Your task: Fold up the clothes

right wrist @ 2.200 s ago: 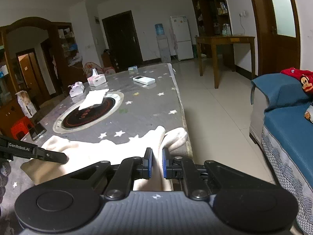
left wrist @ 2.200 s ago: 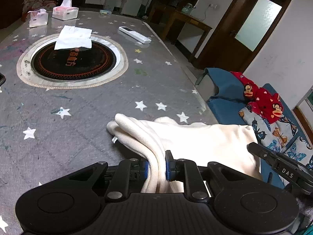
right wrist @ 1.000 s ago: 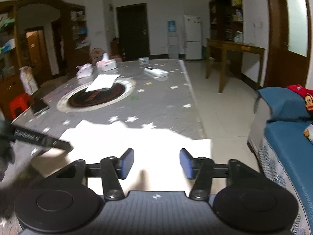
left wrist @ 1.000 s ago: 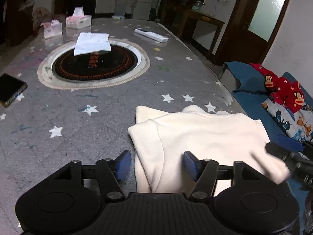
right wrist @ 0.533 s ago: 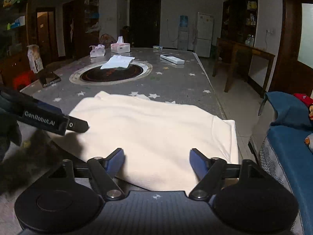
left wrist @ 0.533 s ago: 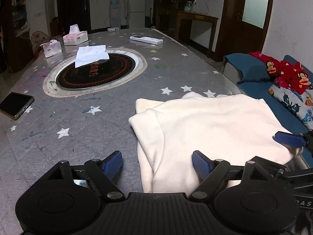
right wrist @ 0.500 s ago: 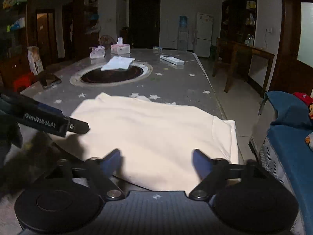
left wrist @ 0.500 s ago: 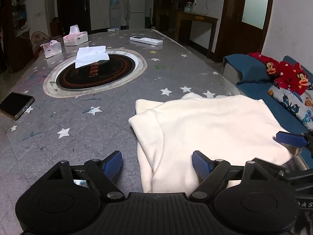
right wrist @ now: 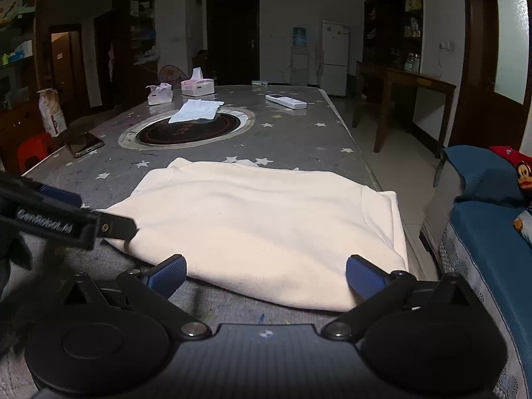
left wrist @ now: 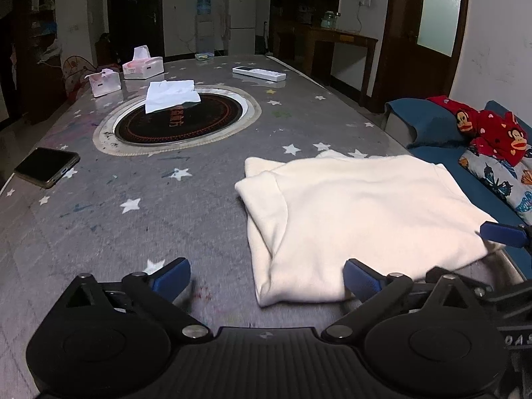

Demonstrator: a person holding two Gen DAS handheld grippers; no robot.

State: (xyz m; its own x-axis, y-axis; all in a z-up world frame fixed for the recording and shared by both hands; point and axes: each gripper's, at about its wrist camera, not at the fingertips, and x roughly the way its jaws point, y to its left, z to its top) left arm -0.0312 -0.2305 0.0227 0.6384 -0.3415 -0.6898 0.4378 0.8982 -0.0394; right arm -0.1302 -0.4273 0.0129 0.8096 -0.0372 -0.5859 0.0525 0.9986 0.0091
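One folded cream fleece garment [left wrist: 359,219] lies flat at the near edge of the grey star-print table [left wrist: 166,206]. Two tissue boxes, one phone. Left gripper [left wrist: 266,276] and right gripper [right wrist: 266,274] have just opened, jaws fully spread, pinching nothing.

A big gray table [left wrist: 199,199] with white stars is filling the room. A round black plate [left wrist: 179,121] is sitting in its middle. A white fridge [left wrist: 242,20] and a water cooler [left wrist: 203,23] are standing by the far white wall, beside a dark door [right wrist: 232,40]. A brown side table [right wrist: 405,99] is standing on the shiny pale floor [right wrist: 389,166]. A blue sofa [left wrist: 432,133] is waiting nearby. The room is looking dim.
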